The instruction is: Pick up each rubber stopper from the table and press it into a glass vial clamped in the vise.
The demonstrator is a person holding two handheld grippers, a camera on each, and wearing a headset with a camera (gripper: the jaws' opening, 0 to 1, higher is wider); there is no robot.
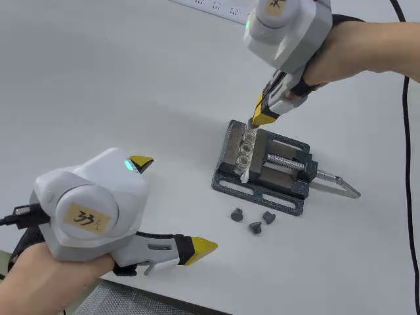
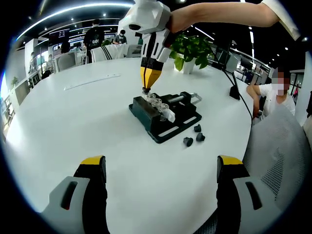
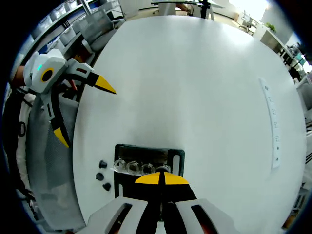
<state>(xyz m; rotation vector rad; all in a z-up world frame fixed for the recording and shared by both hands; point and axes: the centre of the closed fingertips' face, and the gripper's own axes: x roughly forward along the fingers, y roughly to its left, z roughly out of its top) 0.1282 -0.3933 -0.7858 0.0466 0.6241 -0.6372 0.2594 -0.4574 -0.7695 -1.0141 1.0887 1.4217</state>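
Note:
A black vise on the white table clamps a row of glass vials. My right gripper points down with its jaws shut and its yellow tips on the far vial of the row; a small dark bit shows at the tips. In the right gripper view the right gripper covers that vial, beside the other vials. Three dark rubber stoppers lie loose in front of the vise. My left gripper hangs open and empty at the near left, apart from them. The left gripper view has the vise, the stoppers and the right gripper.
A black cable runs down the table's right side. A white power strip lies at the far edge. Beyond the table stand a potted plant and chairs, with people seated nearby. The vise handle sticks out to the right.

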